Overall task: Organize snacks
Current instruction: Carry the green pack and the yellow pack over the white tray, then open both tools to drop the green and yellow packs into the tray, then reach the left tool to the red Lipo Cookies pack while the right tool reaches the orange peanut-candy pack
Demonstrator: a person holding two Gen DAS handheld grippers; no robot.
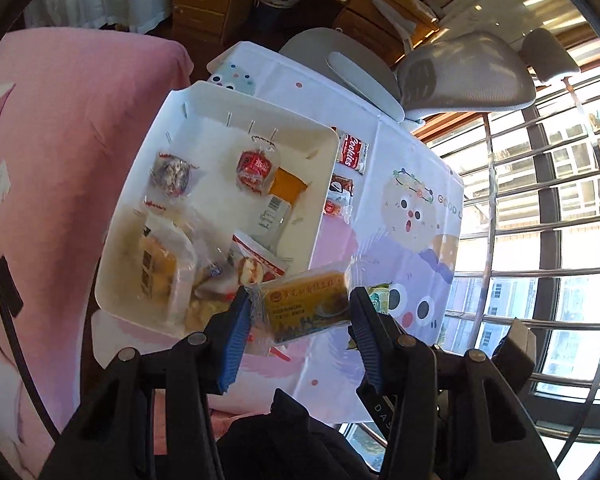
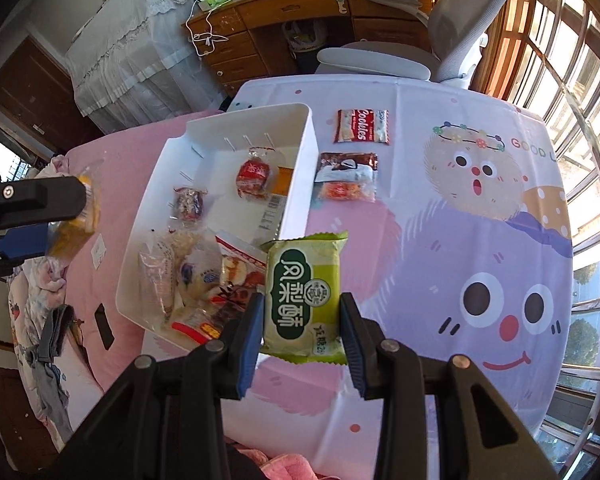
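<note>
A white bin (image 1: 328, 168) (image 2: 300, 184) sits on the cartoon tablecloth and holds several wrapped snacks. My left gripper (image 1: 300, 312) is shut on a yellow snack pack (image 1: 306, 306), held above the bin's near right corner; it also shows at the left edge of the right wrist view (image 2: 76, 216). My right gripper (image 2: 302, 320) is shut on a green snack pack (image 2: 304, 296), held just right of the bin's near corner. A red Cookies pack (image 2: 363, 126) (image 1: 352, 152) and a brown-and-white pack (image 2: 347, 176) (image 1: 340, 196) lie on the cloth right of the bin.
A grey office chair (image 2: 384, 60) stands at the table's far edge, before a wooden desk (image 2: 300, 12). A pink bed (image 1: 60, 160) lies left of the table. Barred windows (image 2: 580, 160) run along the right. The tablecloth (image 2: 480, 240) stretches right of the bin.
</note>
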